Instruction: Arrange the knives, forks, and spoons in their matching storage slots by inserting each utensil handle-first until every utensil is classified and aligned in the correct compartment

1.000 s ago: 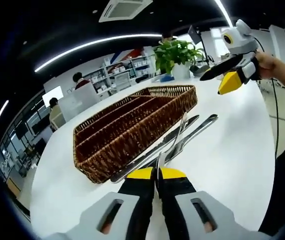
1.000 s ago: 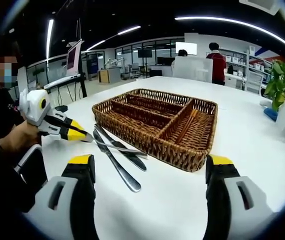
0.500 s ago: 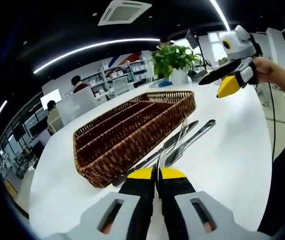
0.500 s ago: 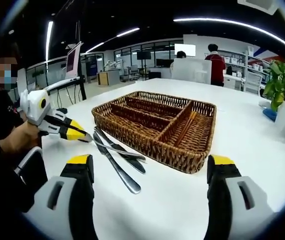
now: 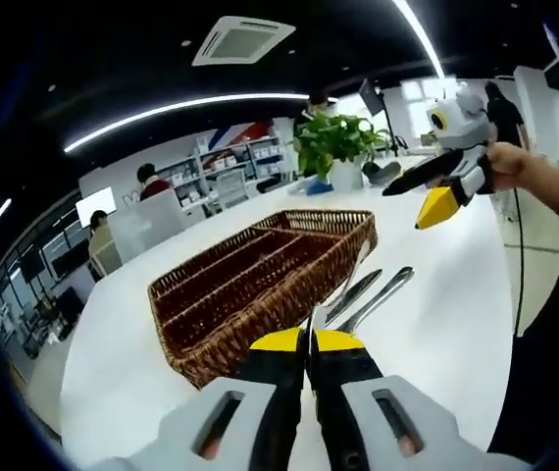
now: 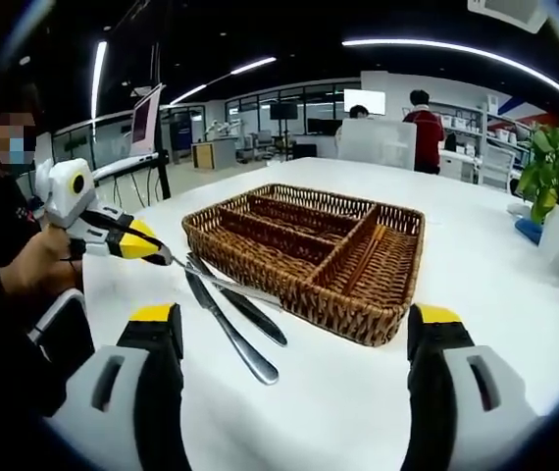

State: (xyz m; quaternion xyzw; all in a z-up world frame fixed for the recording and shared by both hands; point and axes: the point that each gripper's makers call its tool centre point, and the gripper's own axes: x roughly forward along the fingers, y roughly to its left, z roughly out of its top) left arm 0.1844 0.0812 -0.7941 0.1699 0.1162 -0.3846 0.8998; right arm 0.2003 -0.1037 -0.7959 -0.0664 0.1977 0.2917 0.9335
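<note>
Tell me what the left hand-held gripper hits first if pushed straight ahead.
Probably the near corner of the wicker tray: the left hand-held gripper holds a utensil pointing at it. Depth is uncertain.

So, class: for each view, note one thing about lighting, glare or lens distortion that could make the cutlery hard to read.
Left gripper view: the fisheye bends the table edge and ceiling lights into arcs; the fork held in the left tool is thin and partly merges with the knives. Right gripper view: the white table glares evenly, the knives reflect it, and the basket interior is dim.
</note>
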